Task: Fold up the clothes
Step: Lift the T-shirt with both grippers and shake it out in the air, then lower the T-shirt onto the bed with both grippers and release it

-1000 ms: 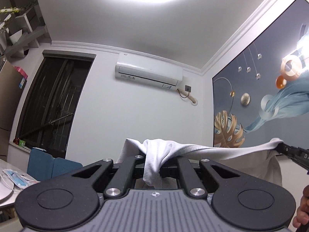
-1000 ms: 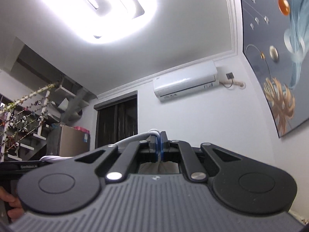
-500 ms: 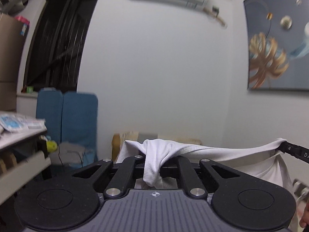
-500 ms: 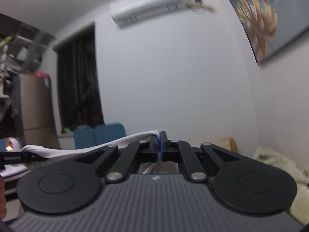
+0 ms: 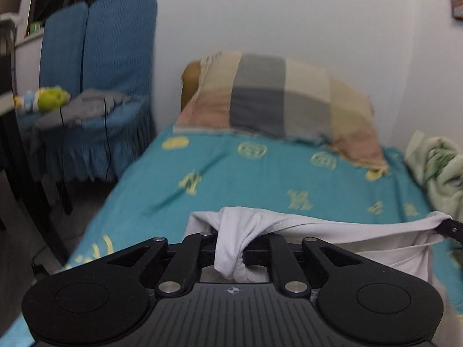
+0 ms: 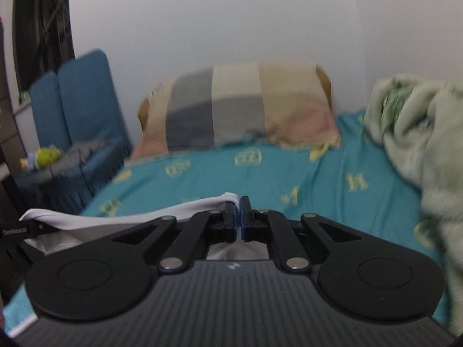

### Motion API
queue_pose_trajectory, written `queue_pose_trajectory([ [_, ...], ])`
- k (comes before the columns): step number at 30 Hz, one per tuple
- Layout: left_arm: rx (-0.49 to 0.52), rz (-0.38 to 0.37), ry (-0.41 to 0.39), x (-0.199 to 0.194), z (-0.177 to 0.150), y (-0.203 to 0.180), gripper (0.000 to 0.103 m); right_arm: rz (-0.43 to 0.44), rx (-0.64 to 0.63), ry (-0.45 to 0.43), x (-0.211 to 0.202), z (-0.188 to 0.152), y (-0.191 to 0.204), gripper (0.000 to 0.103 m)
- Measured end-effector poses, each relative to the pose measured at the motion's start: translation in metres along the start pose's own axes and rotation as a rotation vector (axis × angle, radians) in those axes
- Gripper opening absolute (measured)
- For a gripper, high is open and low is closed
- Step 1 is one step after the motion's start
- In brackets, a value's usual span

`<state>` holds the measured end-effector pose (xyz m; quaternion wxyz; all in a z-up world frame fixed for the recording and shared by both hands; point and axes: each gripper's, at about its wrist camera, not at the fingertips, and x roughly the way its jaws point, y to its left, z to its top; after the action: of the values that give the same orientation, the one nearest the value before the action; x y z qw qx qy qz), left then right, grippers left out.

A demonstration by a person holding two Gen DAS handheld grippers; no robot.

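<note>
Both grippers hold one white garment (image 5: pixel 332 231) stretched between them above a bed with a teal sheet (image 5: pixel 260 179). Left gripper (image 5: pixel 231 245): a thick bunched wad of the white cloth sits between its fingers and drapes down over the front of the tool; its jaws have just been opening a little with the cloth between them, and the wad hides the pads, so whether they press on it cannot be told. From that wad the top edge of the cloth runs taut to the right, to the black tip of the right gripper at the right edge of the left wrist view, with the rest of the fabric hanging below that edge in front of the sheet. Right gripper (image 6: pixel 238 217): fingers pressed almost together, pinching a thin fold of the white hem between the blue pads; cloth runs from there to the left, to the left gripper's tip at the left edge of that view, and hangs below. Far end of the bed: checked pillow (image 5: pixel 277 101) against the wall. Right side of bed: crumpled pale green blanket (image 6: pixel 419 133). Left of bed: blue covered chair (image 5: pixel 95 72) with a grey cloth and a yellow-green plush toy (image 5: pixel 49 98) on its seat. Background blurred.
</note>
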<state>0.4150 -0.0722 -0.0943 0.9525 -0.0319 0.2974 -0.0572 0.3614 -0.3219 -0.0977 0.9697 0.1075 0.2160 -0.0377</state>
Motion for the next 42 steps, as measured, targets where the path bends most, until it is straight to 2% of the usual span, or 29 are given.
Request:
queue_pose_trajectory([
  [2,0.004,-0.006,0.03,0.031,-0.01,0.007,0.023,-0.011,0.013,0.036,0.023,-0.02,-0.005,0.007],
  [3,0.011,-0.012,0.039,0.039,-0.01,0.009,0.032,-0.013,0.027,0.052,0.034,-0.027,-0.009,0.009],
  [4,0.011,-0.024,0.049,0.044,-0.008,0.011,0.048,-0.004,0.05,0.074,0.04,-0.031,-0.013,0.013],
  [5,0.004,-0.045,0.06,0.046,-0.004,0.012,0.057,0.011,0.076,0.101,0.045,-0.032,-0.018,0.015],
  [6,-0.005,-0.071,0.073,0.045,0.0,0.014,0.071,0.029,0.107,0.127,0.047,-0.032,-0.022,0.029],
  [7,-0.009,-0.096,0.078,0.04,0.003,0.015,0.08,0.043,0.14,0.146,0.047,-0.031,-0.027,0.053],
  [8,-0.002,-0.109,0.067,0.033,0.004,0.016,0.083,0.044,0.153,0.147,0.044,-0.031,-0.029,0.066],
  [9,0.004,-0.123,0.056,0.026,0.005,0.017,0.089,0.041,0.155,0.14,0.041,-0.03,-0.03,0.086],
  [10,0.011,-0.132,0.043,0.016,0.006,0.017,0.095,0.037,0.157,0.133,0.037,-0.03,-0.031,0.089],
  [12,0.025,-0.14,0.01,-0.013,0.009,0.017,0.101,0.045,0.147,0.12,0.022,-0.025,-0.029,0.09],
  [16,0.039,-0.154,-0.014,-0.077,0.011,0.018,0.101,0.07,0.153,0.094,-0.028,-0.016,-0.026,0.09],
  [19,0.023,-0.165,-0.011,-0.126,-0.003,0.028,0.101,0.075,0.156,0.093,-0.076,-0.017,-0.021,0.09],
  [23,-0.052,-0.178,0.017,-0.208,-0.021,0.042,0.097,0.083,0.14,0.089,-0.152,-0.024,-0.007,0.09],
  [28,-0.164,-0.201,0.045,-0.286,-0.061,0.067,0.093,0.077,0.099,0.113,-0.241,-0.036,0.018,0.089],
  [31,-0.216,-0.203,0.073,-0.314,-0.078,0.078,0.088,0.115,0.175,0.125,-0.284,-0.048,0.02,0.089],
  [34,-0.254,-0.218,0.103,-0.329,-0.091,0.087,0.087,0.139,0.185,0.129,-0.31,-0.063,0.022,0.089],
  [38,-0.381,-0.227,0.134,-0.32,-0.105,0.105,0.086,0.128,0.161,0.131,-0.317,-0.083,0.02,0.088],
  [40,-0.454,-0.233,0.153,-0.304,-0.11,0.113,0.085,0.124,0.169,0.161,-0.31,-0.09,0.017,0.067],
  [41,-0.489,-0.237,0.16,-0.296,-0.113,0.117,0.084,0.128,0.179,0.178,-0.305,-0.091,0.016,0.06],
  [42,-0.522,-0.238,0.167,-0.287,-0.116,0.12,0.083,0.131,0.191,0.189,-0.3,-0.092,0.014,0.044],
])
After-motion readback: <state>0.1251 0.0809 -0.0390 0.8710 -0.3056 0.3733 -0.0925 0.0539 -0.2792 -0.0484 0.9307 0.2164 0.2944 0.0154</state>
